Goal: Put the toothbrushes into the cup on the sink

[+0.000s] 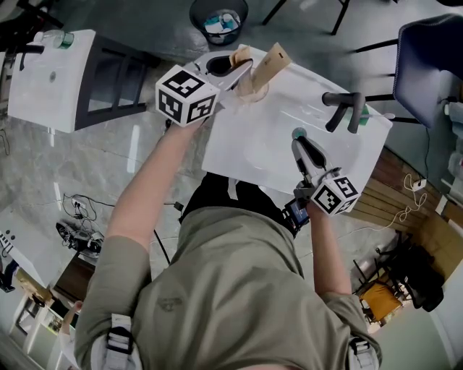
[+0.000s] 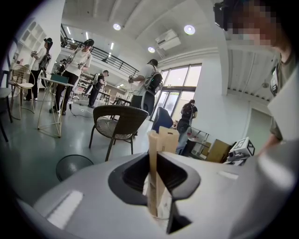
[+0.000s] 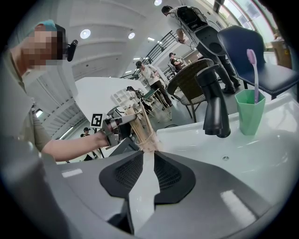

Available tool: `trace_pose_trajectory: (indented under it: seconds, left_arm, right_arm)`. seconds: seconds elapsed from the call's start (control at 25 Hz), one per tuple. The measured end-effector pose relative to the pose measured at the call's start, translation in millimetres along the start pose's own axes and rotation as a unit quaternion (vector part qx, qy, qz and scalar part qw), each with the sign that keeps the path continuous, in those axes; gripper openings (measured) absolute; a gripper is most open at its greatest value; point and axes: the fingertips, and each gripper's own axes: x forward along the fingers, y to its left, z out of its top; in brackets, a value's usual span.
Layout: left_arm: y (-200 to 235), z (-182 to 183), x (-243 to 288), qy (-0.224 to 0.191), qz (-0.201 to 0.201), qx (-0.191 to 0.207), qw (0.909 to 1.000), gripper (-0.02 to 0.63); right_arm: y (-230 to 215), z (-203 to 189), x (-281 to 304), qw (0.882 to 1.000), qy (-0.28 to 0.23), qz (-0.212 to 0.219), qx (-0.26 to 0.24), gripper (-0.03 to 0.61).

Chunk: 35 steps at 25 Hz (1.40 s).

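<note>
A bundle of toothbrushes in brown cardboard packs (image 1: 264, 69) (image 2: 161, 154) (image 3: 138, 123) stands between the jaws of my left gripper (image 1: 242, 72) (image 2: 159, 186), which is shut on it above the far left corner of the white sink (image 1: 275, 137). My right gripper (image 1: 300, 144) (image 3: 148, 154) hovers over the basin, apart from the bundle and pointing toward it. A pale strip fills the narrow gap between its jaws, and a small teal bit shows at its tip. A green cup (image 3: 250, 112) (image 1: 363, 114) beside the black faucet (image 3: 212, 105) (image 1: 340, 108) holds a purple toothbrush (image 3: 253, 74).
A dark round bin (image 1: 218, 20) (image 2: 74, 165) stands on the floor beyond the sink. A wicker chair (image 2: 117, 123) and a blue chair (image 1: 427, 65) are nearby, and a white table (image 1: 51, 79) is at the left. Several people stand in the background.
</note>
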Motion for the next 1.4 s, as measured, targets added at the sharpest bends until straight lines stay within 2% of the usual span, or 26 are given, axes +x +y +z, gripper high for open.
trace_pose_trajectory:
  seconds: [0.28,0.72,1.4]
  left_arm:
    - [-3.8,0.9,-1.1,0.005,-0.009,0.010,0.9999,0.071]
    - [7.7,9.1,-14.0,0.004,0.029,0.021,0.9994,0.151]
    - [8.1,16.5,-49.3,-0.002,0.069,0.021,0.9974,0.153]
  right_arm:
    - [0.8,1.2,3.9,1.000,-0.002,0.006,0.001,0.082]
    - [5.4,6.0,4.6,1.000,-0.005,0.016,-0.004,0.082]
    - [14.9,9.3,-4.2,0.999,-0.016,0.031,-0.014,0.082]
